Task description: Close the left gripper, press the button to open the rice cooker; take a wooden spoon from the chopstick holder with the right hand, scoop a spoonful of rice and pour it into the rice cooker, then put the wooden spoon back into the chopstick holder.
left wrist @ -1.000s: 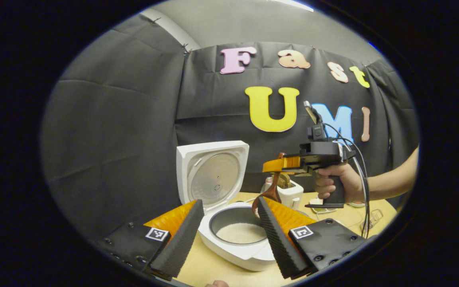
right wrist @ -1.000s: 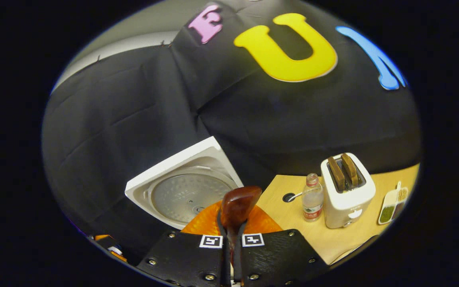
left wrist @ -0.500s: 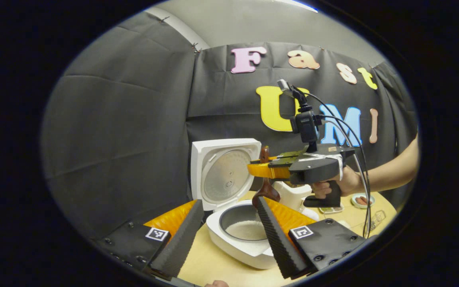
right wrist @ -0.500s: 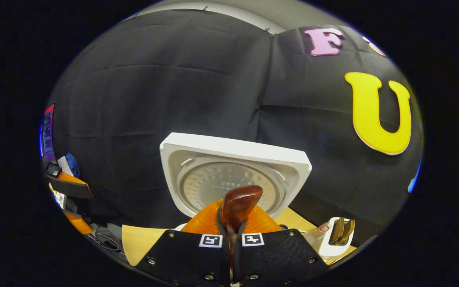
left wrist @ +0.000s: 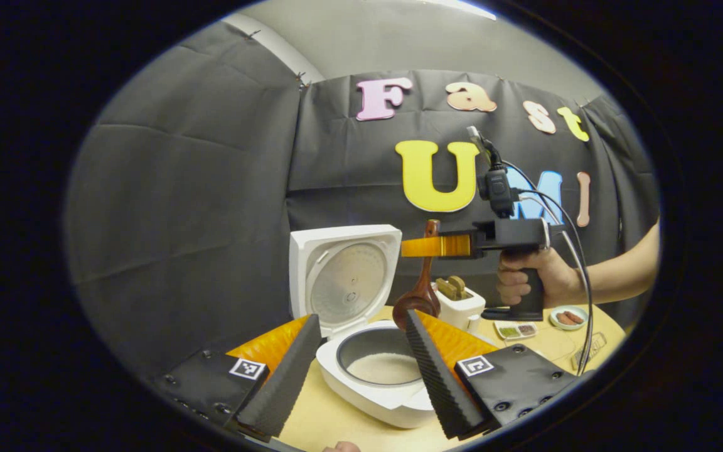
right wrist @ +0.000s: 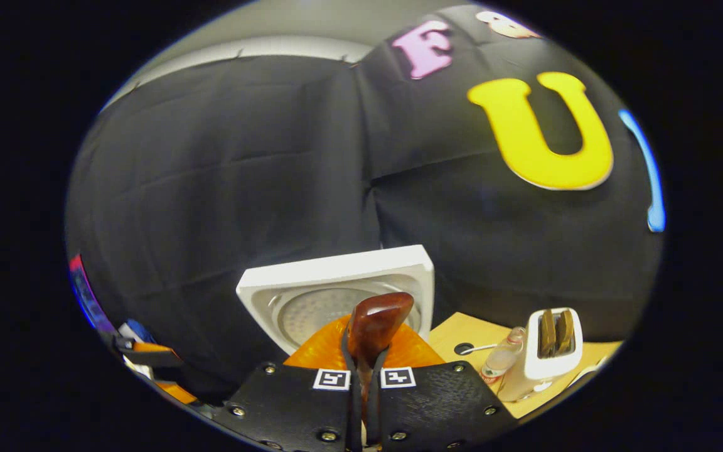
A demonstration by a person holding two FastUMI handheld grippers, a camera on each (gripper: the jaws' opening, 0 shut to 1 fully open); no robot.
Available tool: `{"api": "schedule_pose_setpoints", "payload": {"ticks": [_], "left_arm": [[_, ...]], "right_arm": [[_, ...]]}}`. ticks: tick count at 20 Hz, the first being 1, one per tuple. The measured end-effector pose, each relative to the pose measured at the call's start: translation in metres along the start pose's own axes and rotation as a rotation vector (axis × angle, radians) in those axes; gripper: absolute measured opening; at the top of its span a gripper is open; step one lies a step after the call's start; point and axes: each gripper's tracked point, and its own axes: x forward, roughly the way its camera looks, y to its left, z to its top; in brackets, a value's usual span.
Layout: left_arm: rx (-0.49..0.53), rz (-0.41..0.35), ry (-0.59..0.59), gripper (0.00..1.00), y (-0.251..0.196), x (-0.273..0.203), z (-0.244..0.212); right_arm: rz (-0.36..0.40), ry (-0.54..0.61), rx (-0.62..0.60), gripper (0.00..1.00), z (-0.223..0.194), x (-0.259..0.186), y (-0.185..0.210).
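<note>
The white rice cooker (left wrist: 374,389) stands open on the table, its lid (left wrist: 342,276) upright, with white rice (left wrist: 381,368) in the pot. My left gripper (left wrist: 360,320) is open just in front of the cooker, with nothing between its fingers. A hand holds my right gripper (left wrist: 429,246) level above the cooker's right rim. It is shut on the wooden spoon (left wrist: 423,282), which hangs handle up, bowl down over the pot's edge. In the right gripper view the spoon's handle end (right wrist: 375,320) sticks up between the shut fingers of my right gripper (right wrist: 364,367), in front of the cooker lid (right wrist: 336,292).
A white toaster (left wrist: 459,302) with two slices stands behind the cooker, also seen as the toaster (right wrist: 553,344) beside a small water bottle (right wrist: 501,359). Small dishes (left wrist: 515,329) and a bowl (left wrist: 567,317) lie at the right on the wooden table (left wrist: 330,420). Cables hang from the right gripper.
The right gripper has levelled out and shifted slightly right and up, so the spoon now hangs straighter. Its camera has swung right, bringing the toaster and bottle further in. The left gripper stays open.
</note>
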Motion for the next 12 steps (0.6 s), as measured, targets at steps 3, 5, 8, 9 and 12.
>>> {"api": "schedule_pose_setpoints", "payload": {"ticks": [3, 5, 8, 9, 12], "left_arm": [[0.005, -0.036, -0.007, 0.95, -0.019, 0.011, 0.004], [0.009, -0.056, -0.012, 0.95, -0.031, 0.013, 0.008], [0.014, -0.092, -0.02, 0.95, -0.052, 0.019, 0.013], [0.019, -0.102, -0.022, 0.95, -0.058, 0.019, 0.013], [0.016, -0.133, -0.032, 0.95, -0.075, 0.02, 0.018]], "right_arm": [[-0.032, -0.024, 0.22, 0.04, 0.012, -0.024, -0.031], [-0.058, -0.046, 0.308, 0.04, 0.012, -0.047, -0.052], [-0.099, -0.065, 0.389, 0.04, 0.01, -0.081, -0.071], [-0.112, -0.072, 0.409, 0.03, 0.009, -0.093, -0.078], [-0.153, -0.098, 0.482, 0.03, 0.006, -0.128, -0.096]]}}
